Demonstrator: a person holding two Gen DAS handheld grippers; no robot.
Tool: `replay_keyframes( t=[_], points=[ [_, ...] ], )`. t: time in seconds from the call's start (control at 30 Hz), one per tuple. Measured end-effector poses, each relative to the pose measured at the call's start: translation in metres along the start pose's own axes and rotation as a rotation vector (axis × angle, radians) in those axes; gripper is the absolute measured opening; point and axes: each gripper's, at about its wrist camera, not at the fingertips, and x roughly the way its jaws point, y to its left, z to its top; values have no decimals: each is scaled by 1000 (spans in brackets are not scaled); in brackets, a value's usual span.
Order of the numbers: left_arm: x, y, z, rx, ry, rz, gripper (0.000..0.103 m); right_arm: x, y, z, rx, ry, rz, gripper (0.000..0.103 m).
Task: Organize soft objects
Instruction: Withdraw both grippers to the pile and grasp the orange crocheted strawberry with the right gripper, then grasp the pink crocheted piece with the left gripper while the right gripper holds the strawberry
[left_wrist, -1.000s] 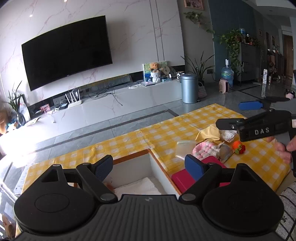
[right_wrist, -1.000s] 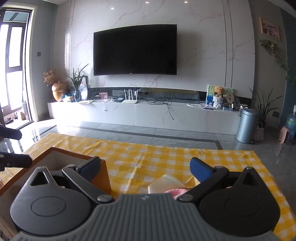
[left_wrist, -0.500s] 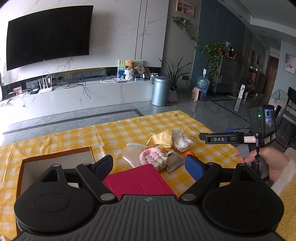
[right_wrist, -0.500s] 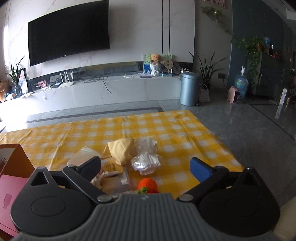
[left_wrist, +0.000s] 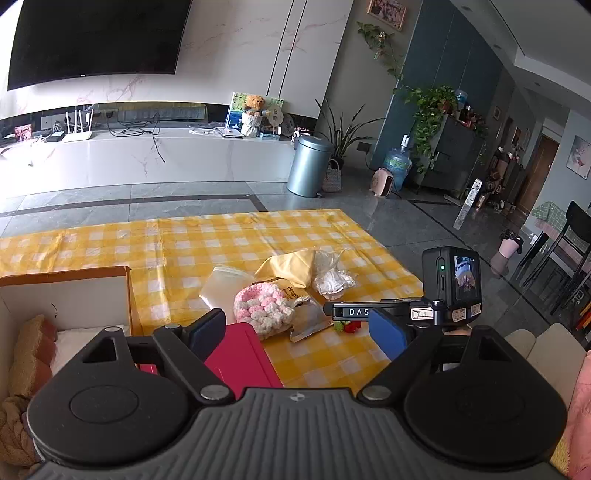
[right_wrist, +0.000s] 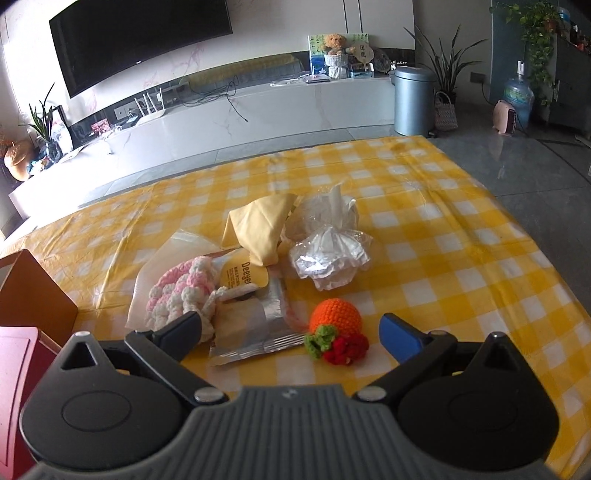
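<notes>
Currently both pairs of fingers are spread wide and hold nothing. My right gripper (right_wrist: 290, 330) hovers low over the yellow checked tablecloth (right_wrist: 443, 258), with the orange crocheted toy (right_wrist: 334, 317) just ahead at 12 o'clock between the tips, so I judge it the next pick. At 11 o'clock lie a foil snack packet (right_wrist: 251, 325) and the pink-and-white crocheted pouch (right_wrist: 181, 288), touching each other. Farther, at 12 to 1 o'clock, sits a crumpled clear plastic bag (right_wrist: 328, 254) beside a folded yellow cloth (right_wrist: 258, 229).

My left gripper (left_wrist: 297, 330) waits above the red lid (left_wrist: 236, 358). At its 9 o'clock stands the open cardboard box (left_wrist: 66, 291), already holding soft tan items, presumably the destination.
</notes>
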Motion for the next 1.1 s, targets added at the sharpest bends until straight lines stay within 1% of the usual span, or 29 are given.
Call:
replay_keyframes(
  t=[0.1, 0.17, 0.23, 0.3, 0.33, 0.4, 0.43, 0.47, 0.53, 0.6, 0.67, 0.73, 0.8, 0.87, 0.93, 0.97, 1.0, 1.03, 1.1],
  points=[
    [7, -3, 0, 5, 40, 6, 102, 24, -3, 0, -2, 55, -35, 100],
    [7, -8, -2, 22, 48, 2, 102, 38, -6, -3, 5, 85, -66, 100],
    [6, -15, -3, 50, 43, 10, 102, 45, -9, -5, 2, 82, -110, 100],
    [5, -21, -3, 76, 44, 24, 102, 48, -10, -4, -11, 65, -127, 95],
    [7, -24, -3, 88, 48, 35, 102, 49, -11, -3, -14, 58, -119, 89],
    [11, -29, -2, 113, 57, 55, 102, 51, -11, -3, -8, 62, -94, 69],
    [14, -32, -1, 127, 66, 72, 102, 53, -11, -4, -6, 78, -101, 51],
    [17, -34, 0, 131, 75, 96, 102, 54, -9, -5, -14, 85, -125, 45],
    [23, -37, 2, 130, 91, 132, 102, 54, -9, -5, -25, 86, -124, 44],
    [30, -40, 5, 151, 114, 138, 102, 51, -11, -5, -11, 89, -114, 44],
    [39, -47, 7, 202, 135, 141, 102, 45, -16, -4, 5, 87, -103, 44],
    [53, -54, 8, 263, 152, 162, 102, 36, -20, -3, 11, 63, -109, 44],
    [68, -60, 11, 301, 176, 167, 102, 26, -25, -1, 20, 34, -105, 44],
    [88, -61, 16, 290, 246, 134, 102, 16, -30, 1, 44, -1, -97, 44],
    [110, -56, 25, 230, 309, 99, 102, 9, -35, 4, 69, -26, -84, 44],
    [121, -54, 29, 204, 335, 100, 102, 8, -37, 4, 78, -35, -78, 44],
    [134, -53, 32, 190, 365, 110, 102, 6, -39, 5, 87, -41, -71, 44],
    [149, -53, 35, 202, 396, 124, 102, 6, -40, 6, 89, -43, -71, 44],
    [173, -53, 38, 234, 418, 187, 102, 6, -36, 6, 80, -41, -86, 44]
  ],
)
